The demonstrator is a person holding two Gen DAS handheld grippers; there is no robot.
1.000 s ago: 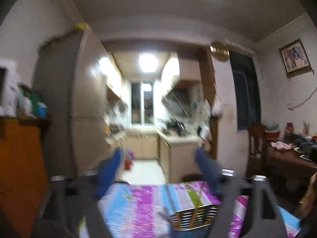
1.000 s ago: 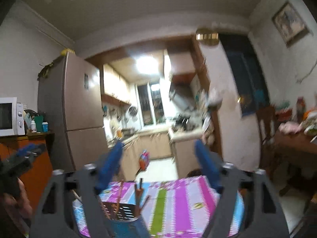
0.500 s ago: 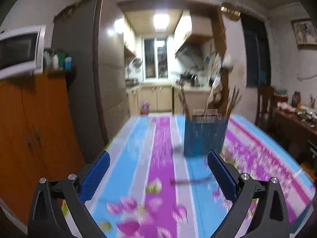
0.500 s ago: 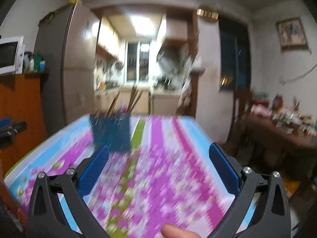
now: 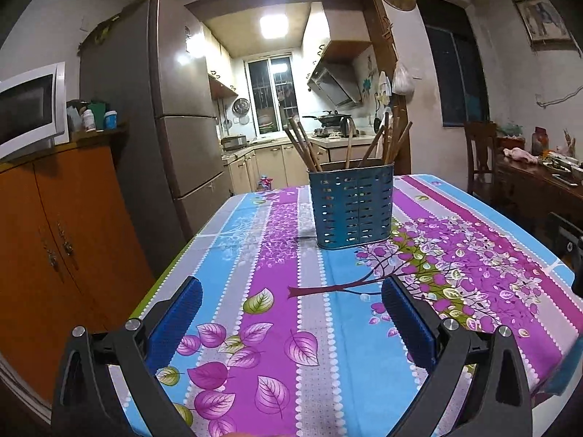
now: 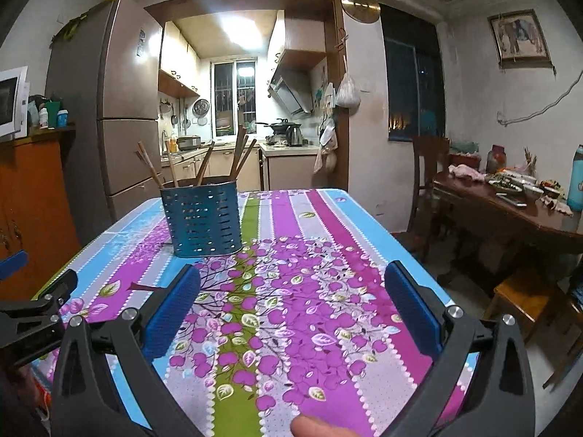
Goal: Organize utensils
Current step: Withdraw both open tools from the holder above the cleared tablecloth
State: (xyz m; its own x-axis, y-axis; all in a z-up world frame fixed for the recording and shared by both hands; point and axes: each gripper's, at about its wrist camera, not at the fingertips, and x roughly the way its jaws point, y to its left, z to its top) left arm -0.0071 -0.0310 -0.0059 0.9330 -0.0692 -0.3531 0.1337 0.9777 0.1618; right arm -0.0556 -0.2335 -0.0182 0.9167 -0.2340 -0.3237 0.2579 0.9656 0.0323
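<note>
A blue perforated utensil holder [image 5: 351,209] stands upright on the table's flowered cloth [image 5: 277,291], with several wooden chopsticks [image 5: 304,145] leaning out of its top. It also shows in the right wrist view [image 6: 201,218], to the left, with its chopsticks [image 6: 238,153]. My left gripper [image 5: 289,318] is open and empty, low over the near part of the table, well short of the holder. My right gripper [image 6: 291,307] is open and empty, near the table's front, right of the holder. The left gripper's body [image 6: 36,313] shows at the right view's left edge.
An orange cabinet [image 5: 54,236] with a microwave [image 5: 29,105] and a tall fridge [image 5: 164,127] stand left of the table. A wooden side table [image 6: 510,211] with dishes and a chair [image 6: 430,167] stand to the right. The kitchen lies behind.
Both grippers have dropped and pulled back from above the holder to low over the table's near side. The holder now stands farther ahead. Both jaws stay open.
</note>
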